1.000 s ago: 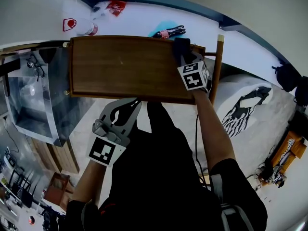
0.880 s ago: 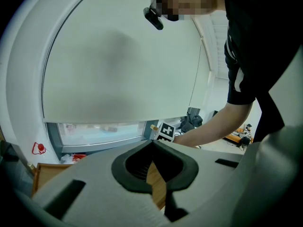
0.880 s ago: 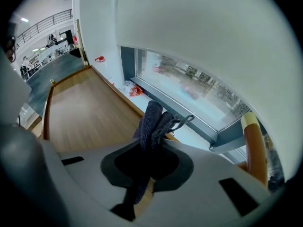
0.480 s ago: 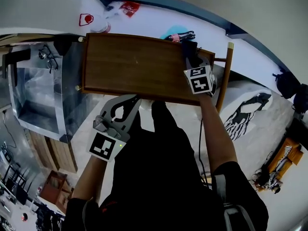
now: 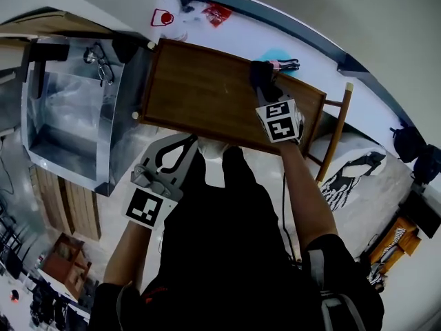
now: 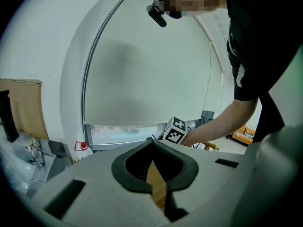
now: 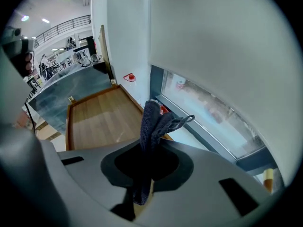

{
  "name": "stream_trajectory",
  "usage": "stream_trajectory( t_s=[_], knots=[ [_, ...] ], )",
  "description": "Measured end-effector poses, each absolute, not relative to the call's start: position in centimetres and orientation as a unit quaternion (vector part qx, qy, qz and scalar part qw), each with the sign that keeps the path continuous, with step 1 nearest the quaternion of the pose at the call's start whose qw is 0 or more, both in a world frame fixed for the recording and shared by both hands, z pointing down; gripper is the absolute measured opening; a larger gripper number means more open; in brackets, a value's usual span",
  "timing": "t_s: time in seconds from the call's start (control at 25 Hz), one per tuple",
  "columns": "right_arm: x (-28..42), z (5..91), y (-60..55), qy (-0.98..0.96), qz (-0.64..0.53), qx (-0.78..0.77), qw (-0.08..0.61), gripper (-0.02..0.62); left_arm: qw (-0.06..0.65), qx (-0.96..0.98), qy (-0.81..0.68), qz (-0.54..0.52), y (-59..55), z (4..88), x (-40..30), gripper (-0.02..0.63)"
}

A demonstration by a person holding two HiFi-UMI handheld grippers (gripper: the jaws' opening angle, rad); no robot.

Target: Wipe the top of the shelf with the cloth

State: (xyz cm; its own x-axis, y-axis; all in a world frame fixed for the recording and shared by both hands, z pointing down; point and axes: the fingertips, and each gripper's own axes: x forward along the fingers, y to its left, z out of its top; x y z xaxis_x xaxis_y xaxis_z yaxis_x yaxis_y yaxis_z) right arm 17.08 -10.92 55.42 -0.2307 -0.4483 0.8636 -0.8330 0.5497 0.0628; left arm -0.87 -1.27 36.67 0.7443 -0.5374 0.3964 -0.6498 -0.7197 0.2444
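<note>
Left gripper (image 5: 189,141) is held low in front of the torso, on a bent left arm (image 5: 128,252); its jaws stand together, tips meeting, with nothing between them; marker cube faces up. Right arm (image 5: 304,190) reaches forward, forearm bare, nearly straight; right gripper (image 5: 266,92) points ahead of the body; its jaws are clamped on a dark cloth (image 7: 151,121), which stands out beyond the tips.
</note>
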Motion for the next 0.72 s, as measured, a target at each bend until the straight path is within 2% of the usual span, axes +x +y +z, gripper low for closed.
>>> stream_trajectory(
  t_s=[0.72],
  knots=[
    [-5.2, 56.2, -11.9, -0.832, 0.163, 0.297, 0.440, 0.043, 0.204, 0.882, -0.397, 0.151, 0.2, 37.4, -14.6, 0.020]
  ],
)
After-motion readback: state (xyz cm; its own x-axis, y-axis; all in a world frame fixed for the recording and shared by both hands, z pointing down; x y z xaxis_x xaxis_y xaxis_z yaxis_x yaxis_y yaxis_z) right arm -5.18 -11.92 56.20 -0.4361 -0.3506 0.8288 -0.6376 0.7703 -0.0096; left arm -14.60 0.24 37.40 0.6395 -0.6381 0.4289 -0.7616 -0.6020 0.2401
